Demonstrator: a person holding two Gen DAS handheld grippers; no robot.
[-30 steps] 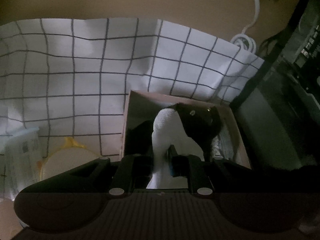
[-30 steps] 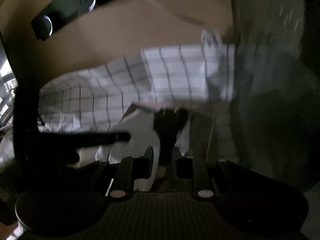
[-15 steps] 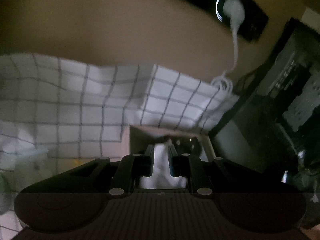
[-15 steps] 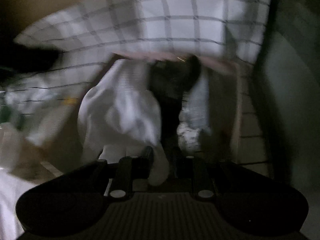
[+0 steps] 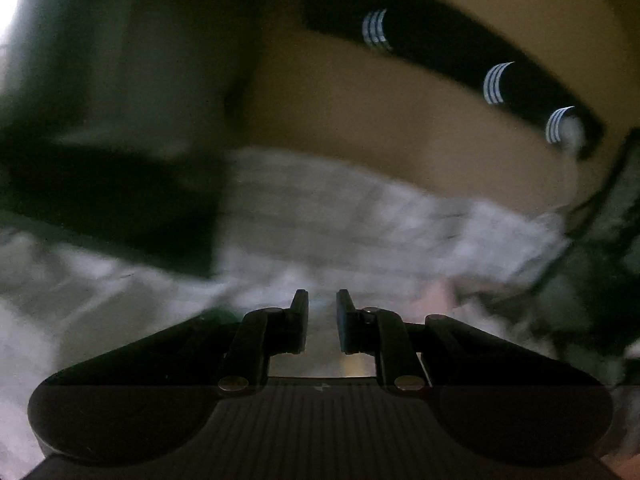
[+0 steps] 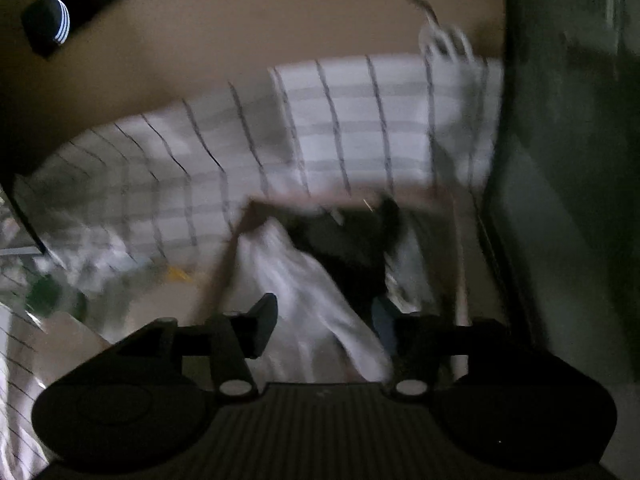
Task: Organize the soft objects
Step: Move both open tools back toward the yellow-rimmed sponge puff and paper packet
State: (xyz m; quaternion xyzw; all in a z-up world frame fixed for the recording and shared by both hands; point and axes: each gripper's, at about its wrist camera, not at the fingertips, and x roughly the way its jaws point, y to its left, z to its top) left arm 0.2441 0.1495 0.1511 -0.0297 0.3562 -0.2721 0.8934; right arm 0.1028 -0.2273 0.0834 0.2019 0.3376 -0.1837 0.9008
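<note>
Right wrist view: right claw (image 6: 325, 326) is seen with jaws opening, and the white cloth (image 6: 308, 300) lies loose between them, no longer pinched as far as can be judged. The cloth runs lengthwise from the claw forward and up-left into the cardboard box (image 6: 256, 210), draped over the box's near-left wall. A dark soft item (image 6: 340, 248) sits in the box just right of the cloth; paler fabric (image 6: 408, 256) is glimpsed beyond it, too blurred to name. Box rests on the checked cloth (image 6: 340, 120) covering the tabletop. Clutter at left, well apart, is unreadable. A dark cabinet side (image 6: 560, 200) stands close on the right, limiting swing that way.

Left wrist view: left claw (image 5: 322, 316) is pressed nearly together, nothing seen between the jaws. Heavy blur; box barely made out at right. Right claw is judged nearer.
</note>
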